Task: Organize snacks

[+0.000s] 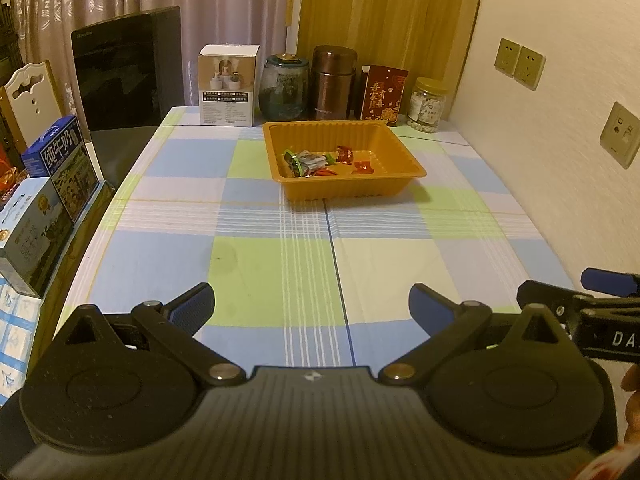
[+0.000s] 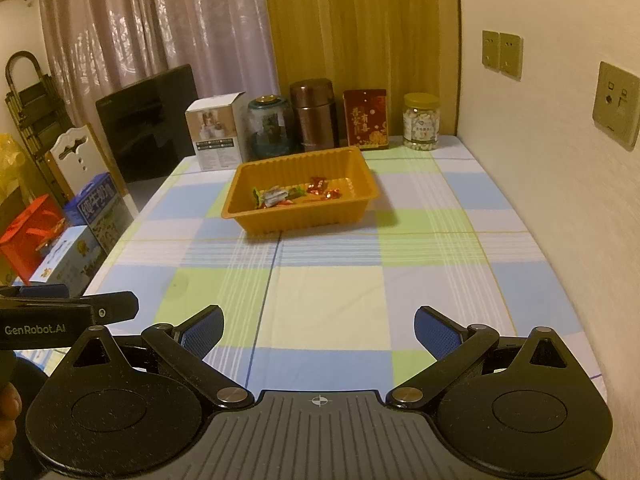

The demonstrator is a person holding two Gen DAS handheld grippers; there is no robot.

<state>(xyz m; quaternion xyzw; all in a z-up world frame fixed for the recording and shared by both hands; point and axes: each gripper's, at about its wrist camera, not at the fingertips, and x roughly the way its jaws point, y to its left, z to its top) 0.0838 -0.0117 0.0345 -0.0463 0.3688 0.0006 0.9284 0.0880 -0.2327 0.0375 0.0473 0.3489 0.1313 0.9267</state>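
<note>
My left gripper [image 1: 312, 312] hangs nearest me over the blue, green and white checked tablecloth [image 1: 280, 264], its blue-padded fingers spread wide with nothing between them. My right gripper [image 2: 319, 334] is just beside it, equally spread and bare. Well beyond both, I see the orange ribbed plastic tray [image 1: 352, 190] on the cloth, with the wrapped snacks [image 1: 320, 162] lying loose inside it. Behind the tray, against the curtain, stand a white cardboard box [image 1: 228, 86], a brown metal flask [image 1: 334, 82] and a yellow-lidded clear jar [image 1: 427, 106].
</note>
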